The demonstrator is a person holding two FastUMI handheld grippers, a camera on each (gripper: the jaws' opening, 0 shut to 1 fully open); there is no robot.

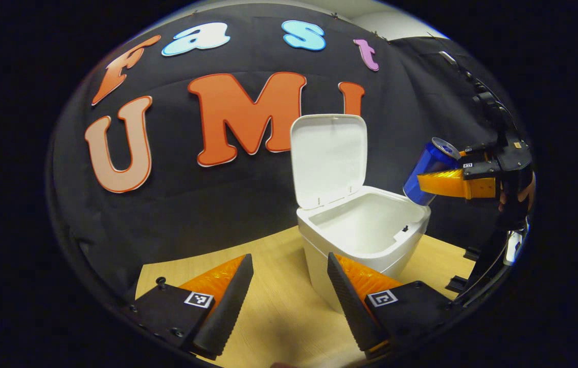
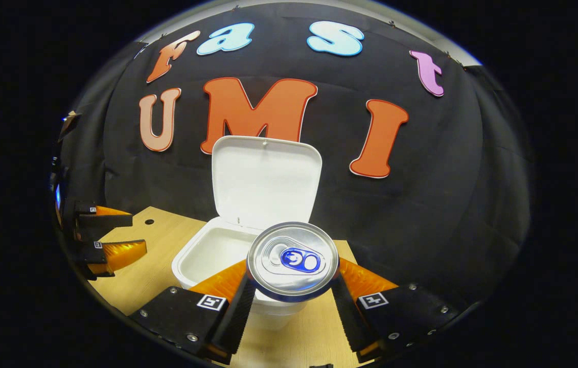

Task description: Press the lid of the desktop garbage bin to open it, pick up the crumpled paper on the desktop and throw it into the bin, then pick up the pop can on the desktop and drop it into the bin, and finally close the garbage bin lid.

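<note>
Wooden desktop point(image 1: 278, 306) carrying white bin point(image 1: 370, 235), lid point(image 1: 328, 153) standing upright, open. Right gripper point(image 2: 291, 301) clamping pop can point(image 2: 293, 260), hanging tilted just above bin rim. Left gripper point(image 1: 289, 294) idling near bin, fingers apart, gripping nothing.

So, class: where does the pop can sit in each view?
Left gripper view: can at right, tilted, held by the right gripper beside the bin.
Right gripper view: can low centre, top facing the camera, over the bin's front rim.
Shared landmark: the raised lid.
</note>
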